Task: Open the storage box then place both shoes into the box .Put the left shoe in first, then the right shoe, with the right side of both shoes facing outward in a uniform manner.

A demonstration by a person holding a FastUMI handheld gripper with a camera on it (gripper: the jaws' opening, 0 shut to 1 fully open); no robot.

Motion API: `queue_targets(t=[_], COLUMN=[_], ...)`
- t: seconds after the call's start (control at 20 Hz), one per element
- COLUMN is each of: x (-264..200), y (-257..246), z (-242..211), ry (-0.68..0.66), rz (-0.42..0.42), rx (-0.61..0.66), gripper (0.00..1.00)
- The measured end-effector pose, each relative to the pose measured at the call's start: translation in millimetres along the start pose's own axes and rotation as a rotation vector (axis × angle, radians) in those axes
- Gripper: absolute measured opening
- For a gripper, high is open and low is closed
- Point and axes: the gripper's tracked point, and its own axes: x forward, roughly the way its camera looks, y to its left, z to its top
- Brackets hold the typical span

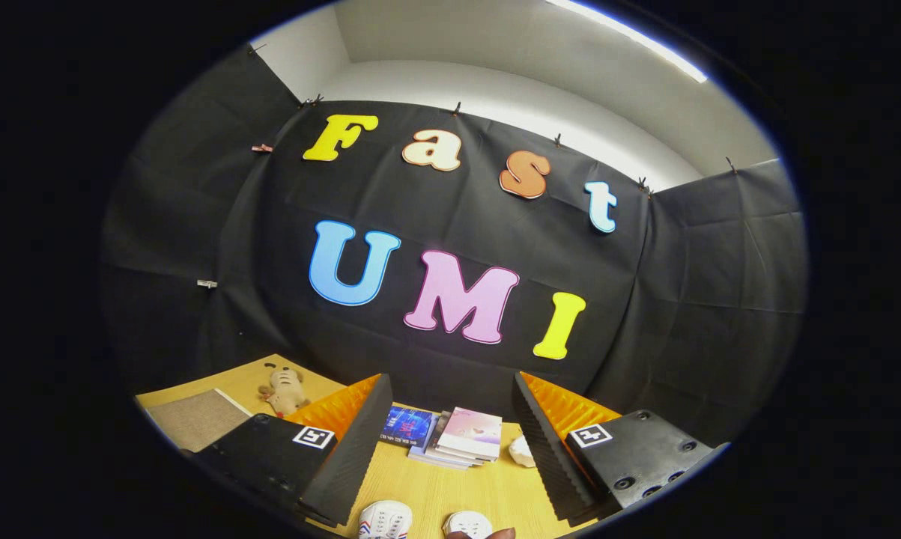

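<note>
- Two white shoes — the left shoe (384,519) and the right shoe (468,525) — sit toes-up on the tabletop (450,486), at 6 o'clock between the fingers.
- The claw (445,449) hangs open and empty, tilted high.
- Books (454,438) lie at 12 o'clock beyond them; a plush toy (284,389) at 10.
- Risk: shoes are barely in sight — a blind descent could knock or mis-grab one.

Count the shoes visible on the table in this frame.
2. One white shoe lies between the open claw fingers, nearer the left one; the second shoe sits just right of it. Both are partly cut off.
</note>
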Motion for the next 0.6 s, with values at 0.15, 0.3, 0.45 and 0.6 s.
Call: queue_targets(t=[0.15, 0.3, 0.45, 0.6], x=[0.4, 0.8, 1.7, -2.0], y=[12.8, 27.7, 45.7, 79.0], z=[-12.9, -27.5, -51.0, -73.8], ry=[0.036, 0.084, 0.153, 0.237], rz=[0.055, 0.134, 0.226, 0.393], rx=[0.044, 0.098, 0.156, 0.286], gripper=[0.98, 0.98, 0.98, 0.98])
